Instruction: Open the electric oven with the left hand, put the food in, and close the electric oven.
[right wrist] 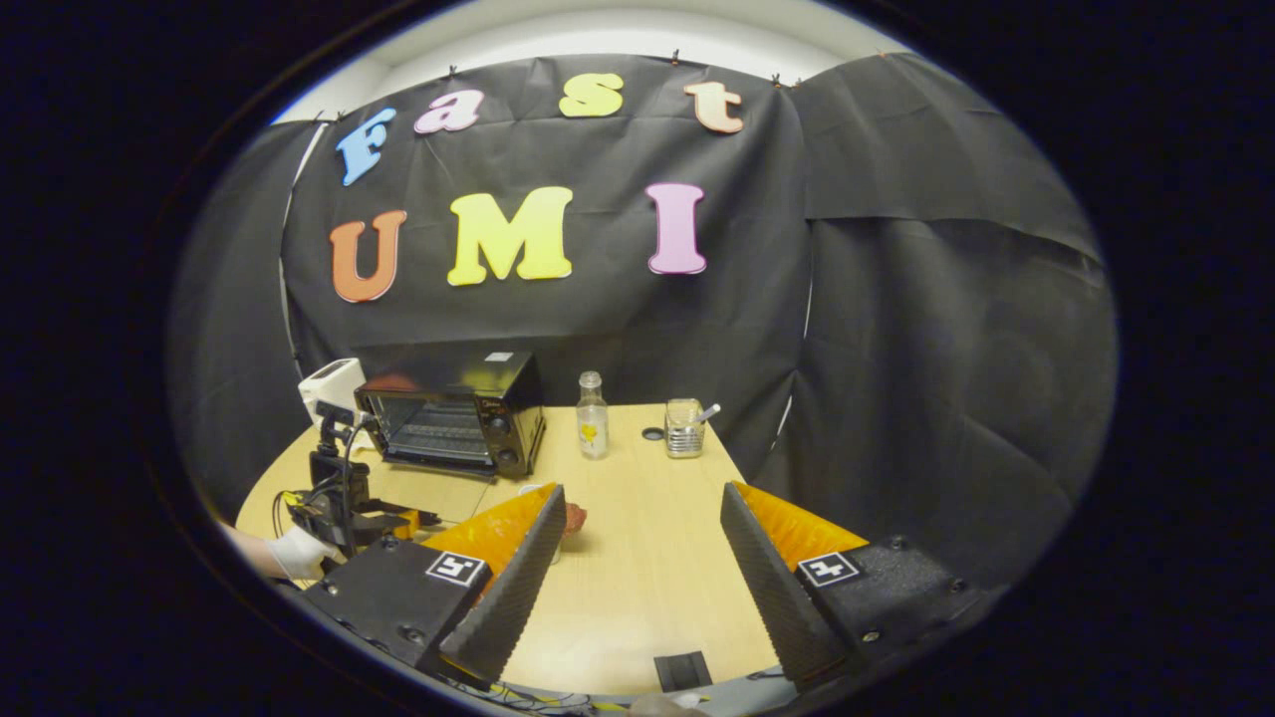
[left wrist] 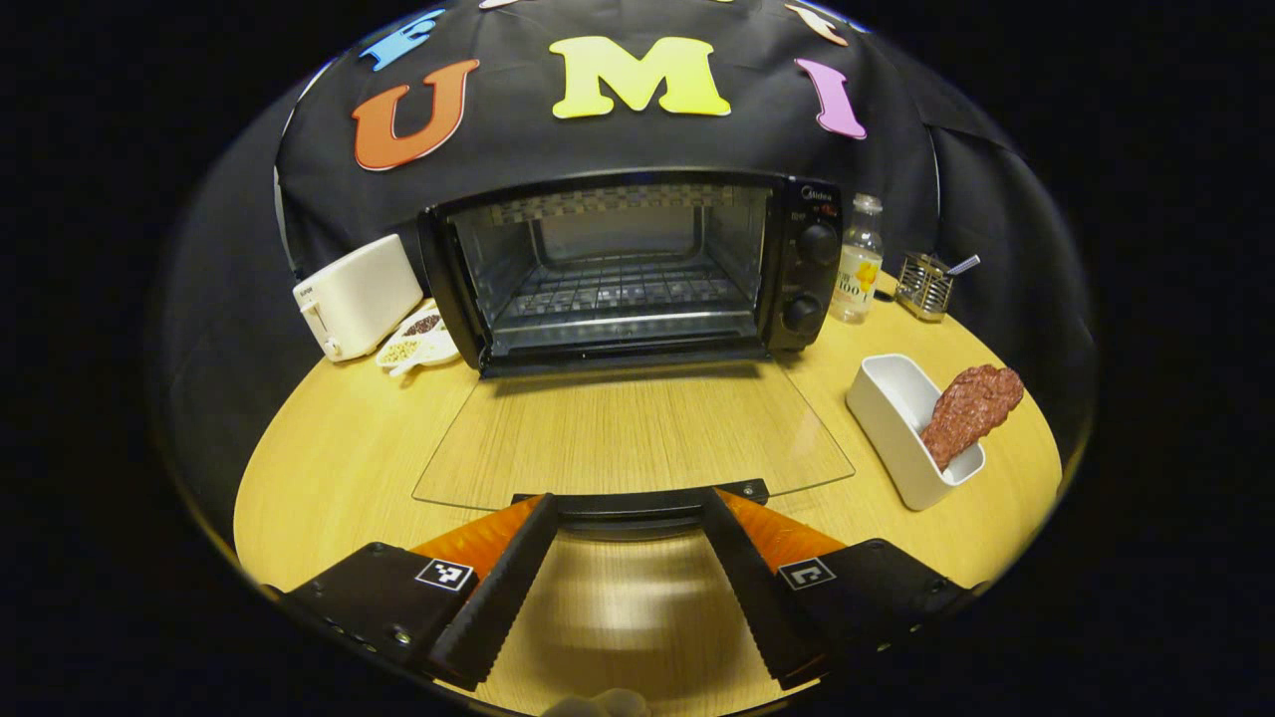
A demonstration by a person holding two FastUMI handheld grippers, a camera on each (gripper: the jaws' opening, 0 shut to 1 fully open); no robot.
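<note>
The black electric oven (left wrist: pixel 637 264) stands open at the back of the wooden table, its wire rack bare. Its glass door (left wrist: pixel 637 433) lies flat toward me. The door's handle (left wrist: pixel 637 501) sits right at the tips of my left gripper (left wrist: pixel 630 498), which is open with the fingers spread wide. The food, a reddish-brown piece of meat (left wrist: pixel 971 408), leans in a white dish (left wrist: pixel 892 398) to the oven's right. In the right gripper view, my right gripper (right wrist: pixel 639 490) hangs open over the table with nothing in it. The oven (right wrist: pixel 453 408) is far left, and the meat (right wrist: pixel 575 518) peeks past the left finger.
A white toaster (left wrist: pixel 359 294) and small dishes of grains (left wrist: pixel 418 339) sit left of the oven. A clear bottle (left wrist: pixel 859 259) and a wire holder (left wrist: pixel 924 284) stand to its right. A gloved hand (right wrist: pixel 294 551) holds the left gripper near the table's front edge.
</note>
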